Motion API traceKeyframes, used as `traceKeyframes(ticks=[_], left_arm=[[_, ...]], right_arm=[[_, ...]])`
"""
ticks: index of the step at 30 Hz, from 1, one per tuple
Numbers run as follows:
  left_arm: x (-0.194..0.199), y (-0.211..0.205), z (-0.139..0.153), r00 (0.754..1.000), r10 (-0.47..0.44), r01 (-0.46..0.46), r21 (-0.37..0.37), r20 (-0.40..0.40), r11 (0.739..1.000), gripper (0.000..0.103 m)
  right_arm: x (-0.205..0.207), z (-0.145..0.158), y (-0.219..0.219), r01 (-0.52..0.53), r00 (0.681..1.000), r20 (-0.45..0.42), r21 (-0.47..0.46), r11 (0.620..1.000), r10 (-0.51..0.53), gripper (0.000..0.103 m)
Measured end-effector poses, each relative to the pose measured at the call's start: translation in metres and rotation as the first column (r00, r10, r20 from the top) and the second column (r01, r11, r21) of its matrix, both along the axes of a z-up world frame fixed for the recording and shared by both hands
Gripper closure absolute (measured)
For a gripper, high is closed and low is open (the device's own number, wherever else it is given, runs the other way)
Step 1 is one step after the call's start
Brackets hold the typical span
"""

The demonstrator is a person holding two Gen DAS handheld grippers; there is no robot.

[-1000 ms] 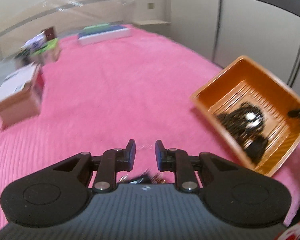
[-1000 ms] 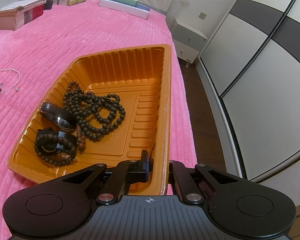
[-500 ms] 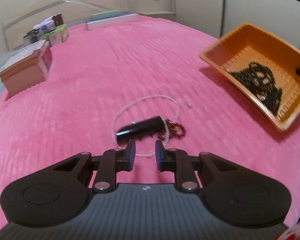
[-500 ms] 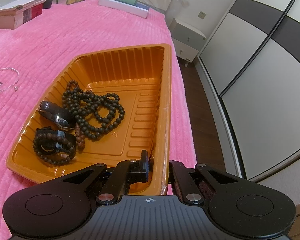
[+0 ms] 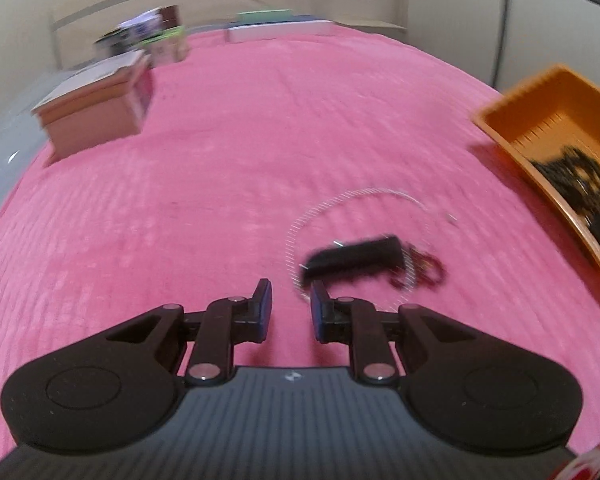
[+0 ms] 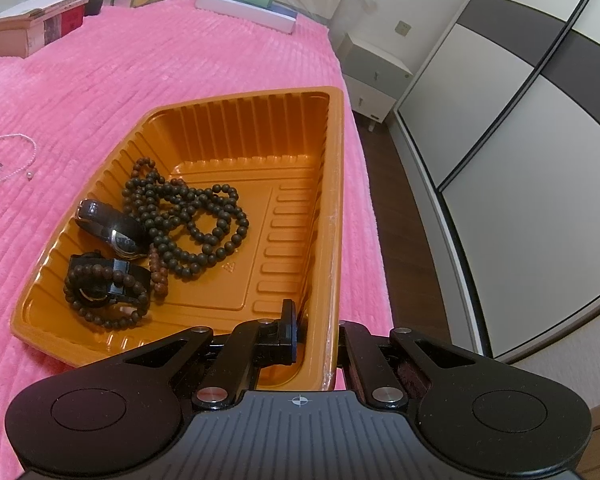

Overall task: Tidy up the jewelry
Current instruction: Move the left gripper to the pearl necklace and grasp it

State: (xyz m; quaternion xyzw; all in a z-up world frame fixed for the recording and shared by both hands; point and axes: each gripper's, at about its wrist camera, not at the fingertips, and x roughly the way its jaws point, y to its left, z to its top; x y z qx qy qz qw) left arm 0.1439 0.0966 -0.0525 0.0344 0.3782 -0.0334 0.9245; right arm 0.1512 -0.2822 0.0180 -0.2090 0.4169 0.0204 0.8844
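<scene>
Care is called for in this pickup, judged to be the step in hand: the left gripper (image 5: pixel 290 294) is held just above the pink bedspread (image 5: pixel 228 168) with its fingers a little apart and nothing between them, so it should be lowered until one finger passes either side of the black clip-like piece (image 5: pixel 354 258), across its narrow width, not along its length. That piece lies just ahead and right of the fingertips, its long axis running left to right and rising slightly rightward, across a silver chain loop (image 5: pixel 364 196) and beside red beads (image 5: pixel 430 274). Further right, the orange tray (image 6: pixel 240 120) is kept steady by the right gripper (image 6: pixel 314 330), clamped on its near rim.
</scene>
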Motion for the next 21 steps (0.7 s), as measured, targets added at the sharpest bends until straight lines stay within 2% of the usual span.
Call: traceKeyframes(ticks=[9, 16, 19, 21], left_arm=[[0.046, 0.011, -0.008, 0.999, 0.009, -0.011, -0.06, -0.036, 0.998, 0.086], [0.065, 0.002, -0.022, 0.997, -0.039, 0.036, -0.036, -0.071, 0.999, 0.095], [0.069, 0.001, -0.022, 0.995, -0.055, 0.053, -0.026, -0.089, 0.998, 0.101], [0.068, -0.001, -0.018, 0.994, -0.068, 0.067, -0.015, -0.085, 0.998, 0.101]], right_arm=[[0.0, 0.0, 0.0, 0.008, 1.0, -0.002, -0.002, 1.0, -0.008, 0.099], [0.001, -0.002, 0.0, 0.017, 1.0, -0.008, -0.001, 1.0, -0.017, 0.098], [0.002, -0.003, 0.0, 0.019, 1.0, -0.011, -0.002, 1.0, -0.019, 0.098], [0.003, -0.003, 0.001, 0.019, 1.0, -0.011, -0.005, 1.0, -0.019, 0.098]])
